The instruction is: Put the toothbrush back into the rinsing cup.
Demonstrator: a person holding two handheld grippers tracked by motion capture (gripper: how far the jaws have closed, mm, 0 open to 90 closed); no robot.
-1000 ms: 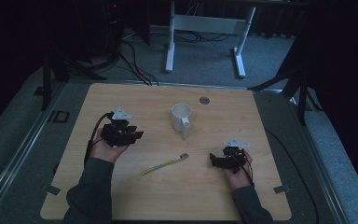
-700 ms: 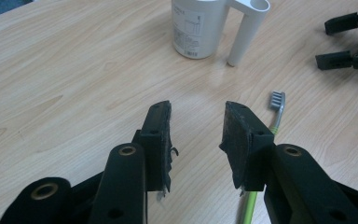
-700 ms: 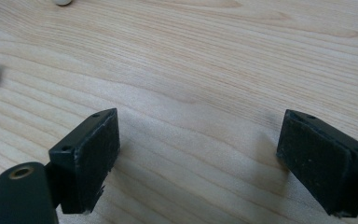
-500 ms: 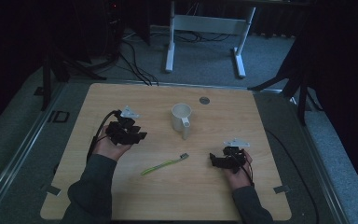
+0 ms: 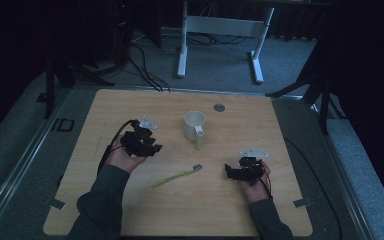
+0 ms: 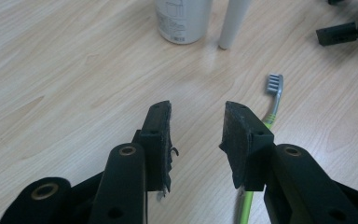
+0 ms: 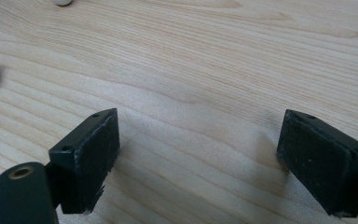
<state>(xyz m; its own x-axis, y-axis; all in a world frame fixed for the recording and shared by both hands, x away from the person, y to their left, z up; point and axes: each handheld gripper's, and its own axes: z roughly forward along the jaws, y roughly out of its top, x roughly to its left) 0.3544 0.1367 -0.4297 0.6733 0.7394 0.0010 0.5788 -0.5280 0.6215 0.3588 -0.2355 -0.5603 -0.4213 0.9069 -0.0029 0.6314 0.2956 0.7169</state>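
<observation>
A green toothbrush (image 5: 176, 175) is laid flat near the middle of the desk (image 5: 105, 105), somewhat toward the near edge, its bristle end turned to the right edge. A white mug (image 5: 195, 127) is set upright beyond it, toward the far edge. The left tool (image 5: 156, 148) is held over the desk's left half, partly open, with nothing gripped; the toothbrush is seen just beside its right jaw. The right tool (image 5: 228, 171) is kept near the right edge, wide open and empty, apart from the toothbrush.
</observation>
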